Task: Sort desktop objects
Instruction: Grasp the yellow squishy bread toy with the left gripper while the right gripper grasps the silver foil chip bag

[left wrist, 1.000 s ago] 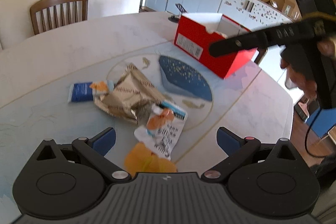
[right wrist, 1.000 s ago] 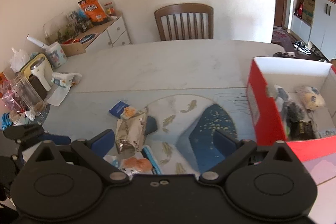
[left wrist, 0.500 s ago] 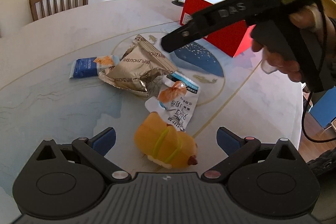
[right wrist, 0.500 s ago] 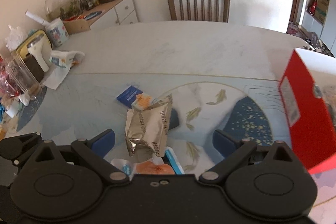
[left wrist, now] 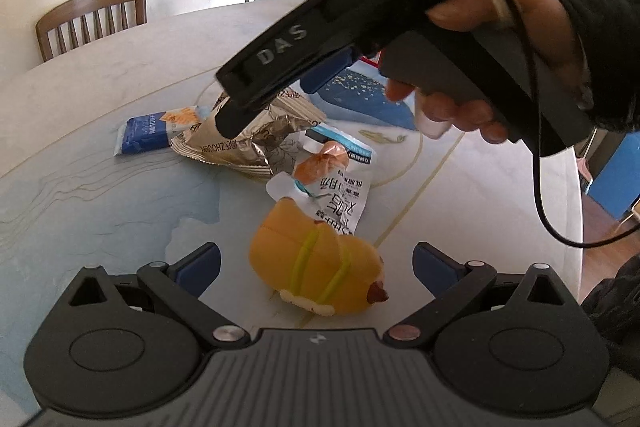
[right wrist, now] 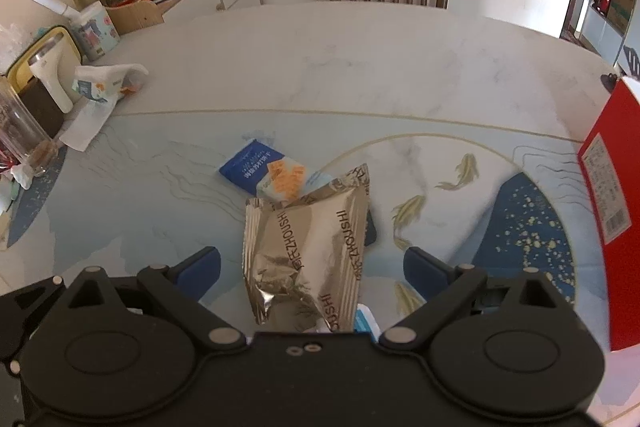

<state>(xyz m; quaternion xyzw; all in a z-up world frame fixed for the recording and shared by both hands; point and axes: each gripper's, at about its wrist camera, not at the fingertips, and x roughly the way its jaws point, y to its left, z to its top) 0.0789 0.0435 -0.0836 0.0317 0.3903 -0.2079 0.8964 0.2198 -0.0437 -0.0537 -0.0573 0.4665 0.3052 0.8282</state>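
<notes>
Left on the table (right wrist: 360,67): you are still facing a silver bag (right wrist: 308,251), blue packet (right wrist: 256,167), white pouch (left wrist: 340,187) and yellow toy (left wrist: 316,267). Red box (right wrist: 612,195) is waiting at right. Right gripper (right wrist: 312,263) and left gripper (left wrist: 316,263) are both hovering, jaws apart, holding nothing.

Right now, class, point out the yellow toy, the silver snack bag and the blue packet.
yellow toy (left wrist: 316,267): left wrist view, its back.
silver snack bag (right wrist: 308,247): right wrist view, its middle.
blue packet (right wrist: 250,167): right wrist view, its blue face.
</notes>
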